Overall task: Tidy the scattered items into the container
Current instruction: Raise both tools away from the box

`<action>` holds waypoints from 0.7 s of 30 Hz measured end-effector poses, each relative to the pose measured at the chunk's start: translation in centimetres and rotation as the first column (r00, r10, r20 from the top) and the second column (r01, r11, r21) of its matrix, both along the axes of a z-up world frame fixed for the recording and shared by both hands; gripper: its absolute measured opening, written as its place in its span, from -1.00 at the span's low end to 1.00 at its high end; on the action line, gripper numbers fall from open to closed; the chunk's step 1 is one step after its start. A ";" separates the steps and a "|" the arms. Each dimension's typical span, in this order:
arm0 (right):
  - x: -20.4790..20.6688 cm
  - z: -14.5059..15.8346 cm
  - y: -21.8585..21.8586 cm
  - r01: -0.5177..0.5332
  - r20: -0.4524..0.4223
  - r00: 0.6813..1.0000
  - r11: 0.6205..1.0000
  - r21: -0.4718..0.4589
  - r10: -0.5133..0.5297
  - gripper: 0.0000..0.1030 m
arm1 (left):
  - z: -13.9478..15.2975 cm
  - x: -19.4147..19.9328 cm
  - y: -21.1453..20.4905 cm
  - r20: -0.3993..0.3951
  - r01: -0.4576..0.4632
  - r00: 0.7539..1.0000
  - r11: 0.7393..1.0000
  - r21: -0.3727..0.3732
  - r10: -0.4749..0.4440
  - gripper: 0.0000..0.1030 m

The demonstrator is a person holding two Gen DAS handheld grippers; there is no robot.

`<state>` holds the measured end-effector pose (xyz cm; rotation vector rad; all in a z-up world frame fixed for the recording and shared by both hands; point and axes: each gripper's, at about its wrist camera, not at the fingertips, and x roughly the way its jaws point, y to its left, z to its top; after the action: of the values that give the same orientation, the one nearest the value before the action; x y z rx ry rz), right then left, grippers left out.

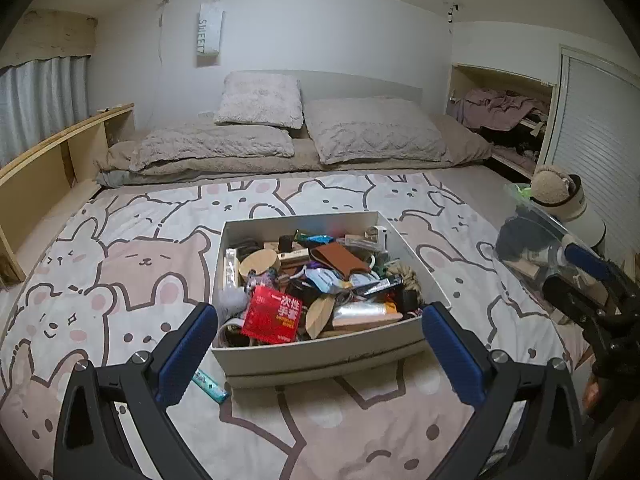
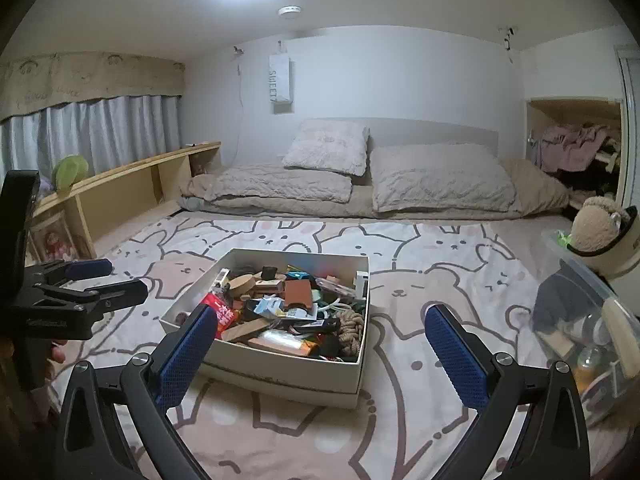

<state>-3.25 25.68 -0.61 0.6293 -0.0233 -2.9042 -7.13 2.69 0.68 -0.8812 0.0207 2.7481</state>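
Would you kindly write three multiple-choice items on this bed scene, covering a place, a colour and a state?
1. Where does the teal wrapped stick lie?
A. inside the box
B. on the bedspread by the box's near left corner
C. on a pillow

2. What colour is the packet at the near left of the box?
A. red
B. green
C. yellow

3. How is the left gripper?
A. shut on the packet
B. shut, empty
C. open, empty

Key: 1 B, it lies on the bedspread outside the box wall; 2 A, red with white lettering; 3 C, its blue fingers stand wide apart with nothing between.
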 end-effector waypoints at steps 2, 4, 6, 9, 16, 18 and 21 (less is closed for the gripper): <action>0.2 -0.1 -0.1 -0.002 -0.001 1.000 1.000 0.006 0.002 1.00 | -0.3 0.3 -0.2 0.004 -0.005 1.000 1.000 0.005 0.005 1.00; 0.4 -0.3 -0.1 -0.005 0.002 1.000 1.000 0.005 0.005 1.00 | -0.6 0.4 -0.3 0.009 -0.005 1.000 1.000 0.010 0.005 1.00; 0.6 -0.5 -0.1 -0.010 0.004 1.000 1.000 -0.003 0.010 1.00 | -0.8 0.7 -0.5 0.011 -0.008 1.000 1.000 0.016 0.008 1.00; 0.7 -0.7 0.1 -0.012 0.003 1.000 1.000 -0.023 0.012 1.00 | -1.3 0.9 -0.9 0.015 -0.020 1.000 1.000 0.019 0.020 1.00; 1.0 -2.1 0.7 -0.008 0.006 1.000 0.999 -0.048 0.008 1.00 | -2.7 1.4 -2.4 0.003 -0.030 1.000 0.999 0.016 0.030 1.00; 1.0 -2.8 0.7 -0.005 0.012 1.000 0.999 -0.047 0.005 1.00 | -3.2 1.4 -2.8 -0.006 -0.034 0.999 0.999 0.008 0.034 1.00; 0.9 -4.0 0.8 0.002 0.026 1.000 0.999 -0.044 -0.001 1.00 | -4.1 1.4 -3.8 -0.012 -0.036 0.999 0.999 0.014 0.036 1.00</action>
<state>-2.37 26.53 -4.56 0.6597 -0.0906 -2.8880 -5.69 -1.10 -3.46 -0.8696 -0.0113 2.7836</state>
